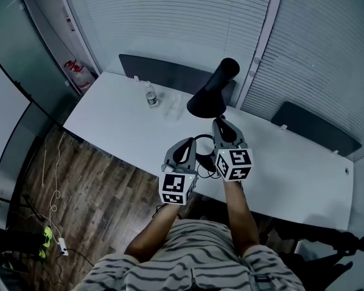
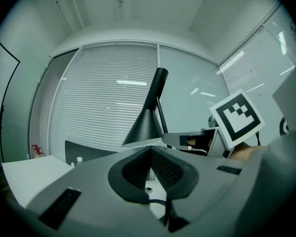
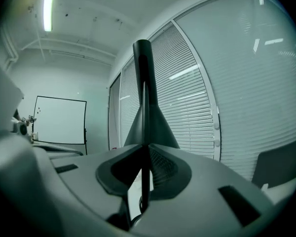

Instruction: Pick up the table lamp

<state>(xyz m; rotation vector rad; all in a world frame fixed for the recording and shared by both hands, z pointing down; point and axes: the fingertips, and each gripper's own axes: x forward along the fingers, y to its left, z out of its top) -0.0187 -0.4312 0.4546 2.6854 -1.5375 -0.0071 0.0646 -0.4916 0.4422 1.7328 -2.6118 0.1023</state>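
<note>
**Layout, head view.** A white rectangular table stands before slatted window blinds. A dark chair back sits behind its far edge. On the table, a small clear plastic bottle stands left of the black cone-shaded table lamp. The right gripper, nearer than the shade, closes its jaws on the lamp's thin stem. The left gripper sits just beside it, on its left.

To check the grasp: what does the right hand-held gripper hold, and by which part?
The right hand-held gripper holds the table lamp by its thin black stem, pinched between its jaws.
</note>
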